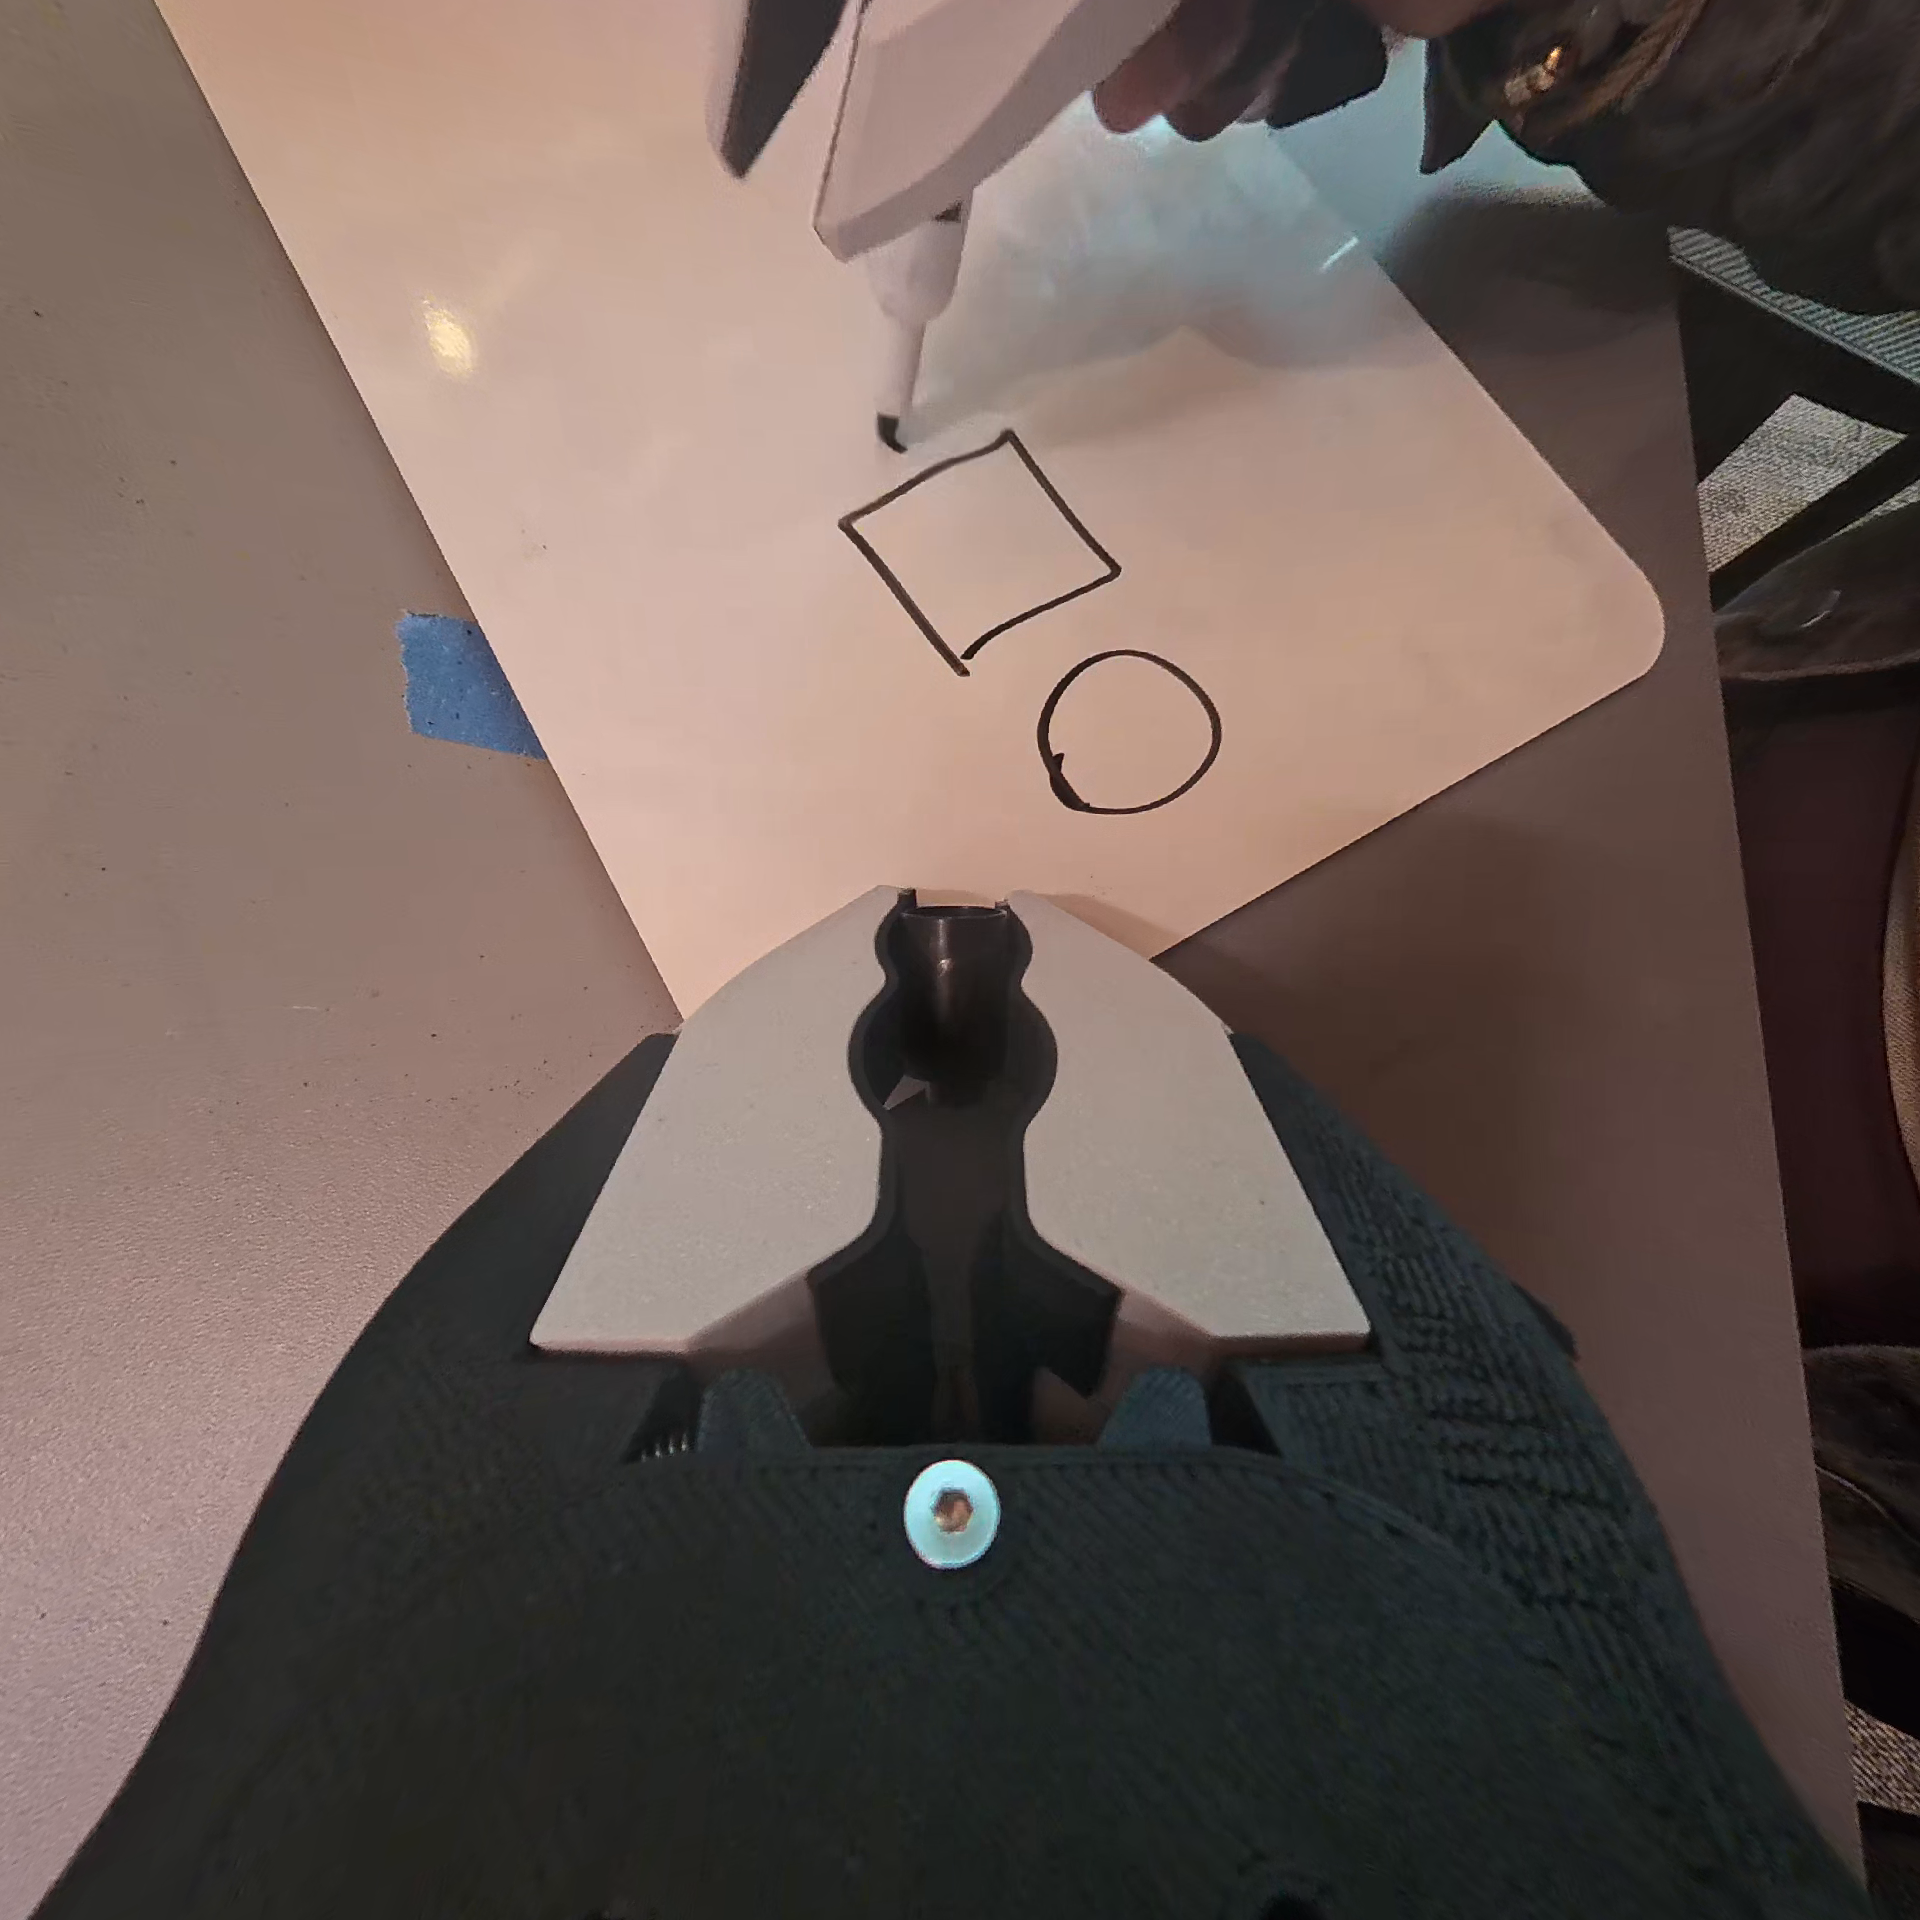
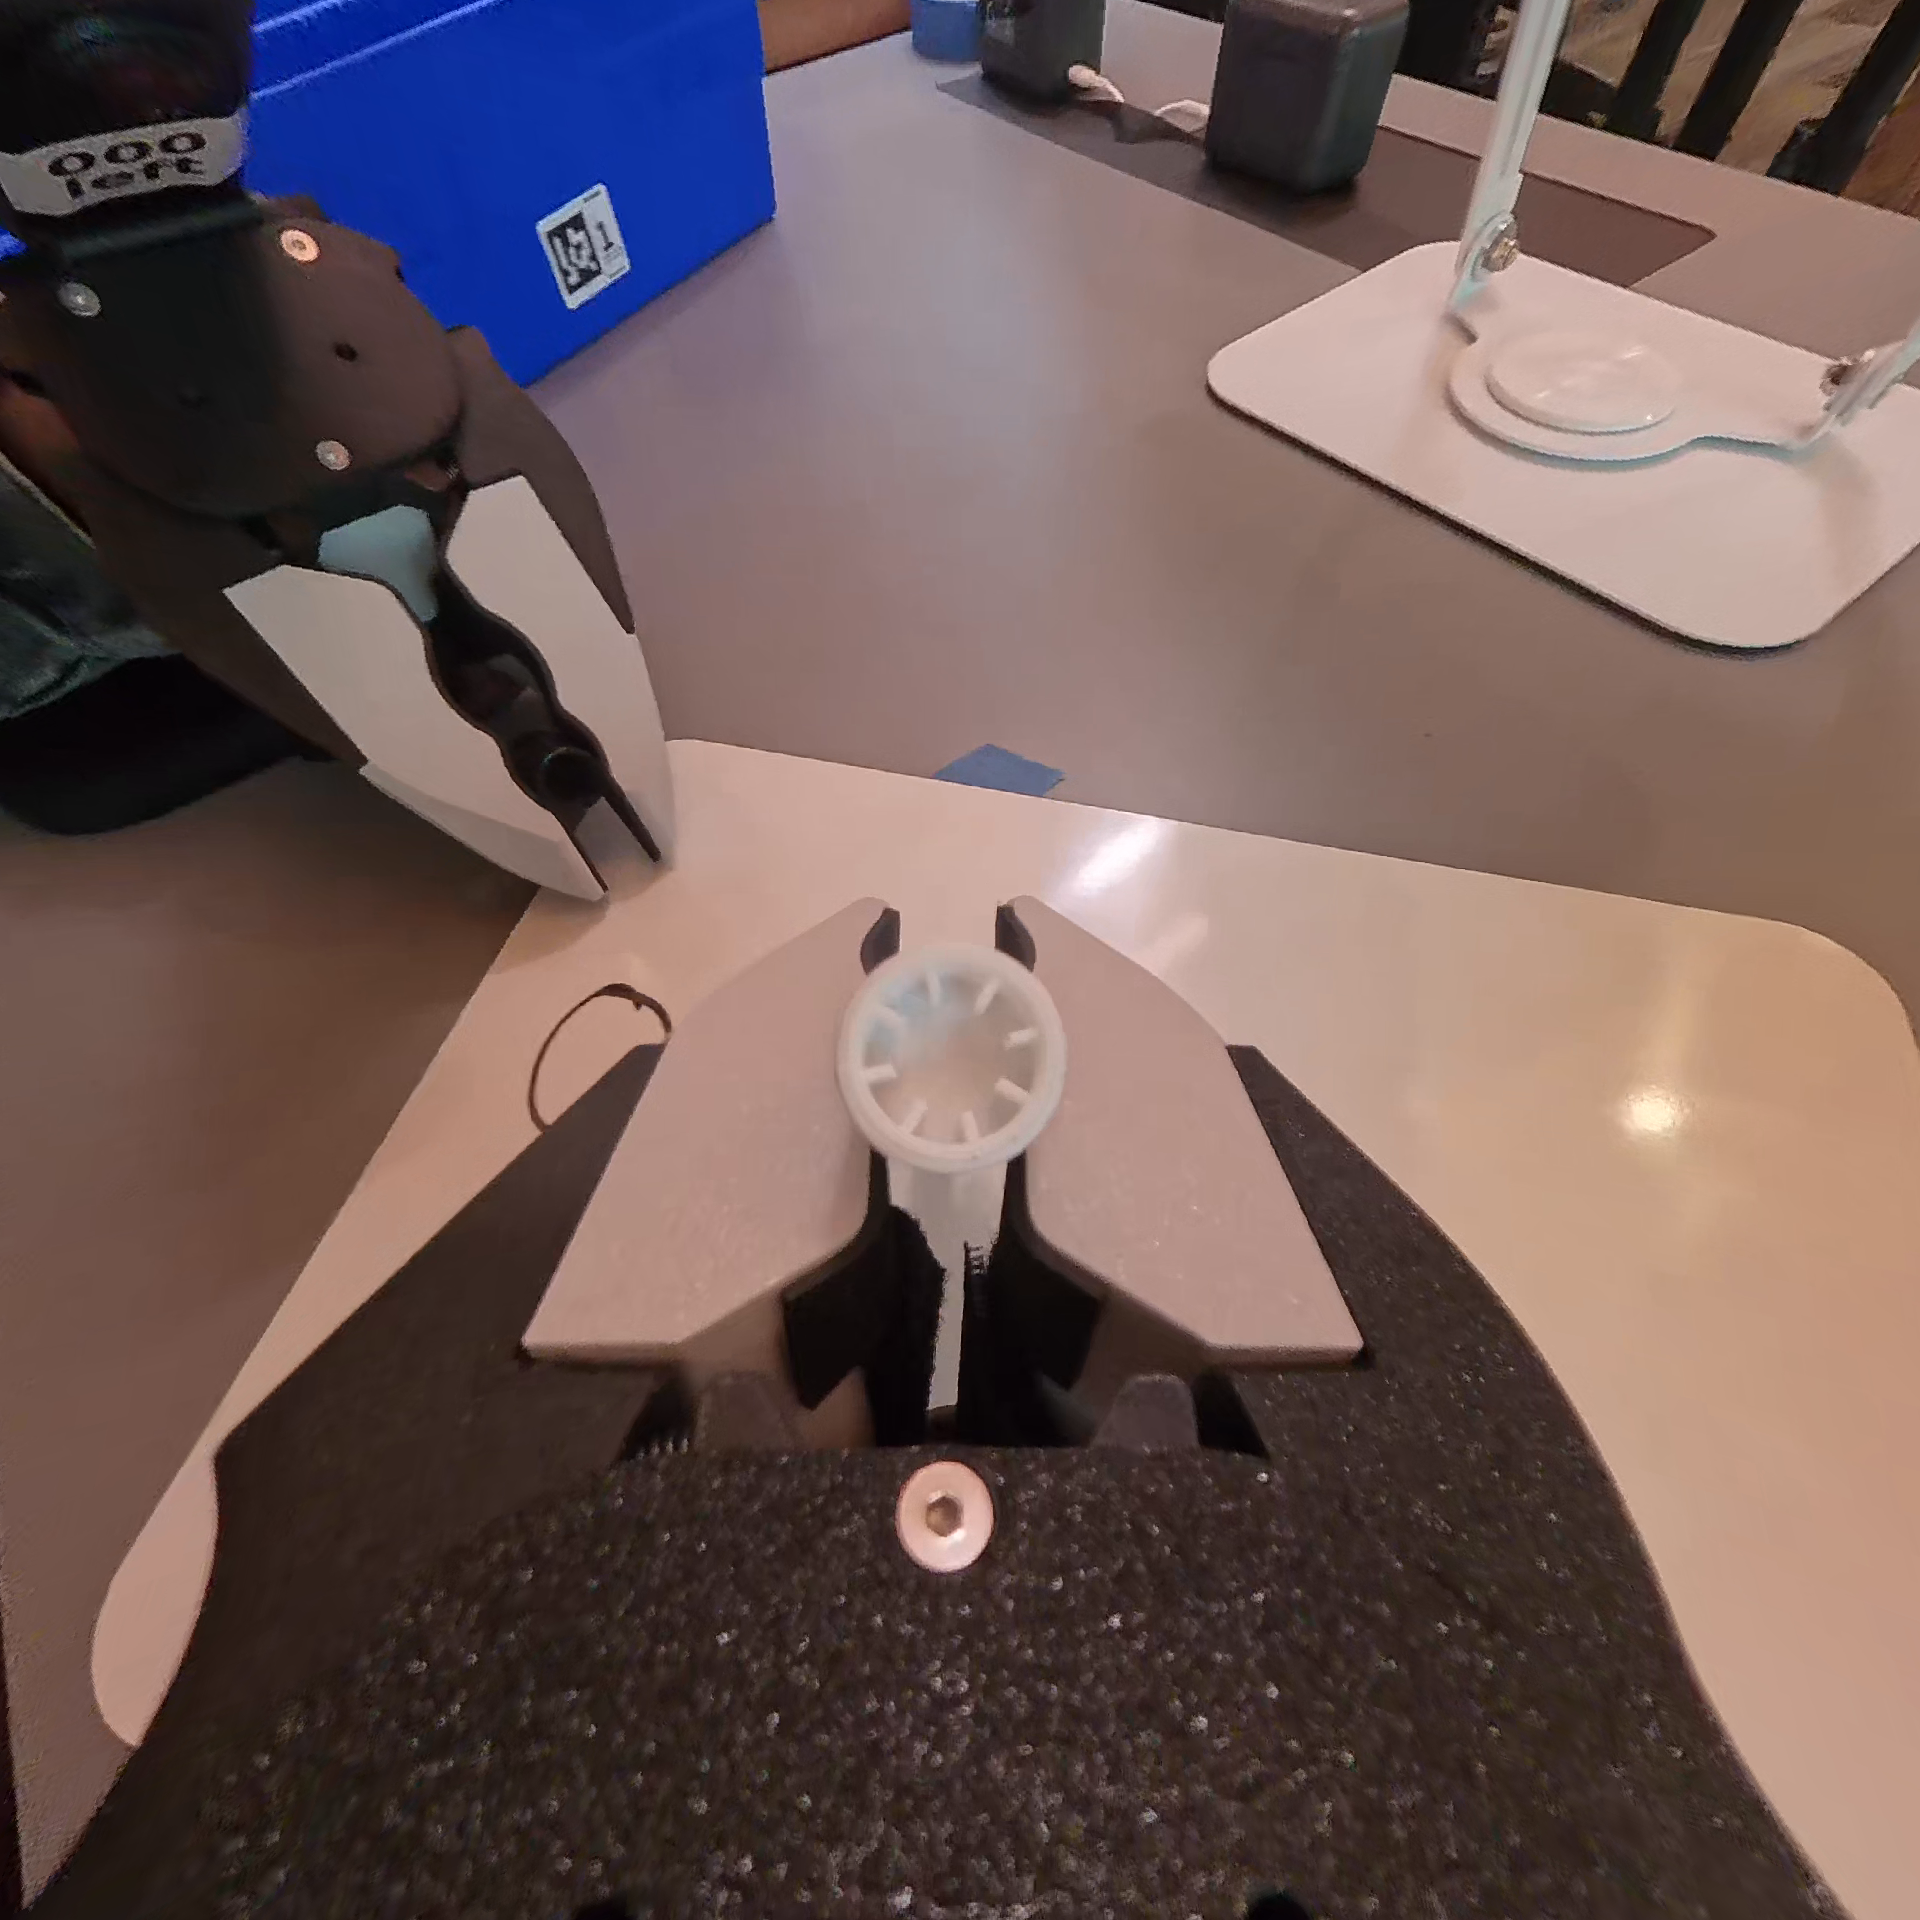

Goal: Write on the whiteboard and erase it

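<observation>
A white whiteboard [image 1: 675, 520] lies flat on the table and bears a black square [image 1: 902, 596] and a black circle [image 1: 1044, 727]. My right gripper [image 2: 945, 914] is shut on a white marker [image 2: 951, 1060], seen from its back end. In the left wrist view the marker [image 1: 914, 312] stands tilted under the right gripper [image 1: 800, 197], its black tip [image 1: 890, 431] on the board just above the square. My left gripper [image 1: 956, 896] is shut on a black marker cap [image 1: 951, 977] at the board's near edge. It also shows in the right wrist view [image 2: 623, 873].
Blue tape [image 1: 457, 686] sticks out from under the board's left edge. A blue box [image 2: 499, 135] stands behind the left gripper. A white stand base [image 2: 1558, 499] and dark containers [image 2: 1299, 94] sit at the far right. A person's hand [image 1: 1247, 73] holds the right gripper. One gripper's finger ends stand about 11 cm off the other's. Between my left fingertips and the black circle [image 1: 1044, 727] there is roughly 4 cm. It turns up in the right wrist view [image 2: 662, 1011] as well.
</observation>
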A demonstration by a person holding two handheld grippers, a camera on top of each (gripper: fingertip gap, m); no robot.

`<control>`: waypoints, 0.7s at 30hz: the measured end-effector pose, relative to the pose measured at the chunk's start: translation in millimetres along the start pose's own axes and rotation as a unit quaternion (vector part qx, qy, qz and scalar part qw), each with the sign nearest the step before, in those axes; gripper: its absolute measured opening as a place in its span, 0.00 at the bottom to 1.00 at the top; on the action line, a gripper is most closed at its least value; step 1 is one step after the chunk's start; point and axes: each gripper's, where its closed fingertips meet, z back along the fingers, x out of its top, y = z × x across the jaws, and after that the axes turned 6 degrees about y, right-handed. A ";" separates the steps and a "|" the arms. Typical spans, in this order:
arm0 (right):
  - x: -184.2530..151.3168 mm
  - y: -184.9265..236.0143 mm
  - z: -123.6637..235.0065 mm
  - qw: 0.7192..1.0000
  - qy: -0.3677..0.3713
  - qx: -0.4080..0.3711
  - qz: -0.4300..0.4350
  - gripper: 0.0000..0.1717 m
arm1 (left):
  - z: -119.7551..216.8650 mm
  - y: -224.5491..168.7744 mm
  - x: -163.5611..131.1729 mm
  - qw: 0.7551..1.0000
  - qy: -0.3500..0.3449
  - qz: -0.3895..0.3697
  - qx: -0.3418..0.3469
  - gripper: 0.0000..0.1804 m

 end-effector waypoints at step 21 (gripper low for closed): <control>-0.2 -44.0 4.9 0.998 0.005 -0.057 -0.007 0.11 | 0.0 -1.4 -0.4 1.000 0.000 -0.002 -0.003 0.08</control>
